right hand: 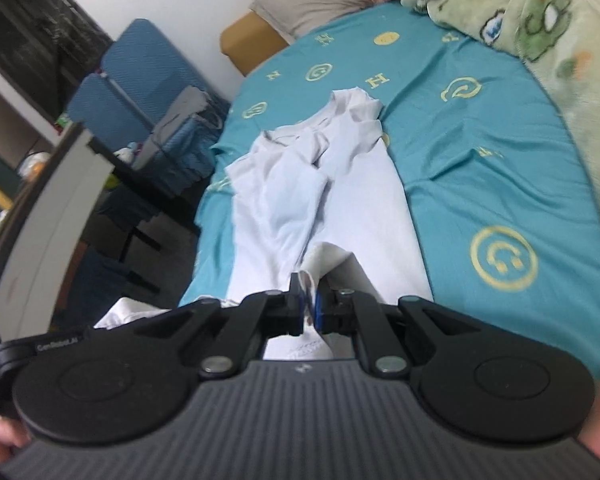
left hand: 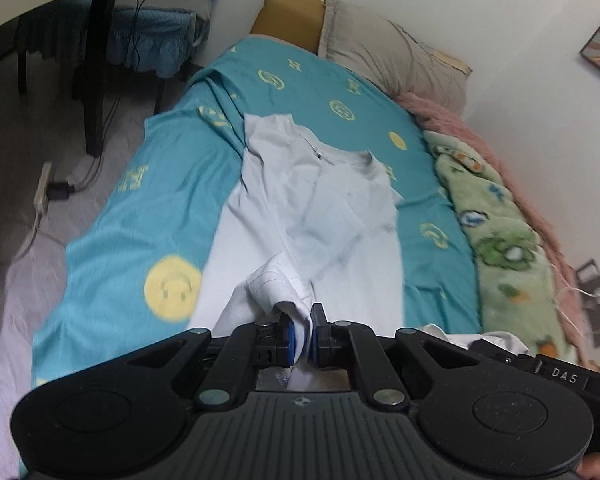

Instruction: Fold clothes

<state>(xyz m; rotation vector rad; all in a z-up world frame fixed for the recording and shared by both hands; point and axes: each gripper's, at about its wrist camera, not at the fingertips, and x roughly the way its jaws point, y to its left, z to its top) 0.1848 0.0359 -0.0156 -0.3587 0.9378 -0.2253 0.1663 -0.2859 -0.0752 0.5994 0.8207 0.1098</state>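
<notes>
A white T-shirt (left hand: 320,208) lies lengthwise on the teal bed sheet (left hand: 132,216), its collar end far from me and sleeves folded inward. My left gripper (left hand: 302,326) is shut on the shirt's near hem, the cloth bunched between the blue pads. In the right wrist view the same shirt (right hand: 324,184) stretches away from me over the sheet (right hand: 480,168). My right gripper (right hand: 309,300) is shut on the hem too, with white cloth pinched between its fingers. The right gripper's body shows at the lower right of the left wrist view (left hand: 560,372).
A green cartoon blanket (left hand: 496,232) and pink fleece (left hand: 500,152) lie along the wall side of the bed. A grey pillow (left hand: 392,52) is at the head. A desk, dark chair legs (left hand: 96,80) and a power strip (left hand: 44,192) stand on the floor left of the bed.
</notes>
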